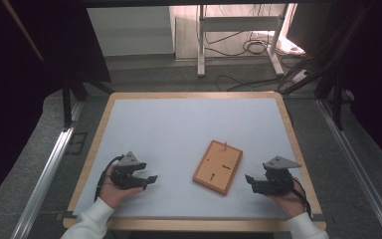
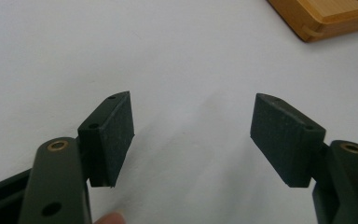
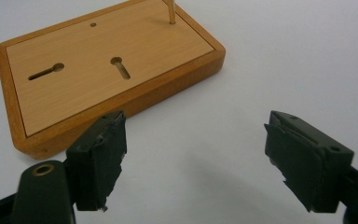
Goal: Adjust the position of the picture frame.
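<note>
A flat wooden board lay on the white tabletop, a little right of the middle and nearer the person's edge, turned at a slant to the tabletop's sides. In the right gripper view its pale top panel sat inside a darker rounded frame, with two keyhole-shaped slots cut into it, a small round hole beyond them and a thin upright peg standing near the far corner.

The left gripper rested in the person's left hand well to the left of the board, pointing across the tabletop toward it. In the left gripper view its jaws stood wide apart with bare white tabletop between the pads, and only a corner of the board showed at the top right.

The right gripper sat in the right hand, just beside the board's right edge and aimed at it. In the right gripper view its jaws stood well apart, gripping nothing, the worn pads clear of the board, whose near long side lay just ahead of the left jaw. Neither gripper touched the board. White sleeves showed at the bottom of the high view
</note>
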A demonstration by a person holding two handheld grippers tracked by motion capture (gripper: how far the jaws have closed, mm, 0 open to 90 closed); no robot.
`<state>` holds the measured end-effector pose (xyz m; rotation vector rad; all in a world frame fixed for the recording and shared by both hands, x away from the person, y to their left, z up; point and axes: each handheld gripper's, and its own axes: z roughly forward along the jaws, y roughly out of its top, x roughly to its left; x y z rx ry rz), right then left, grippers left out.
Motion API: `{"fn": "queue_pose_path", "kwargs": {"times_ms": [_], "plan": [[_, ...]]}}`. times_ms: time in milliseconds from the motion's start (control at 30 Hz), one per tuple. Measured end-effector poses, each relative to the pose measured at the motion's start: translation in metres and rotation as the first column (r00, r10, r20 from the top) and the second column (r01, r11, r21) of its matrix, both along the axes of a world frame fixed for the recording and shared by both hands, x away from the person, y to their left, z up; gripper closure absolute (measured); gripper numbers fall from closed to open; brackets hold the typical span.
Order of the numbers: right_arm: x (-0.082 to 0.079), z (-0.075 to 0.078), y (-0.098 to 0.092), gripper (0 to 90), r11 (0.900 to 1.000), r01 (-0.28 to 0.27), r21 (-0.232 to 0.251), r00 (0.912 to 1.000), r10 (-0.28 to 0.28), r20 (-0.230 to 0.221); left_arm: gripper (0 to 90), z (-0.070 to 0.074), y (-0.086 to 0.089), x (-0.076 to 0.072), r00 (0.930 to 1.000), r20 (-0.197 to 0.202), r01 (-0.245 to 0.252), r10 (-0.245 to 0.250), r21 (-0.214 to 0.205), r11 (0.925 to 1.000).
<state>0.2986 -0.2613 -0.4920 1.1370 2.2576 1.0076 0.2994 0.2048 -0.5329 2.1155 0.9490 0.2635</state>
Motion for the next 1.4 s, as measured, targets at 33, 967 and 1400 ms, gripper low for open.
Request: {"fn": "queue_pose_path", "kwargs": {"times_ms": [33,967,1400], "plan": [[0.001,0.001,0.001,22.5,1.0000,-0.003,0.001,1.0000,0.003,-0.002,29.8,0.000,0.000,0.000,1.0000,-0.002,0.001,-0.001,-0.001,1.0000],[0.058,0.014,0.054,33.5,0.9979,-0.058,-0.029,0.9982,0.058,0.012,29.8,0.000,0.000,0.000,0.9999,-0.003,0.012,-0.012,0.004,0.9999],[0.083,0.003,0.072,44.8,0.9958,-0.080,-0.043,0.9967,0.080,-0.017,29.8,-0.001,-0.001,0.000,0.9999,-0.005,0.014,-0.014,0.006,0.9999]]}}
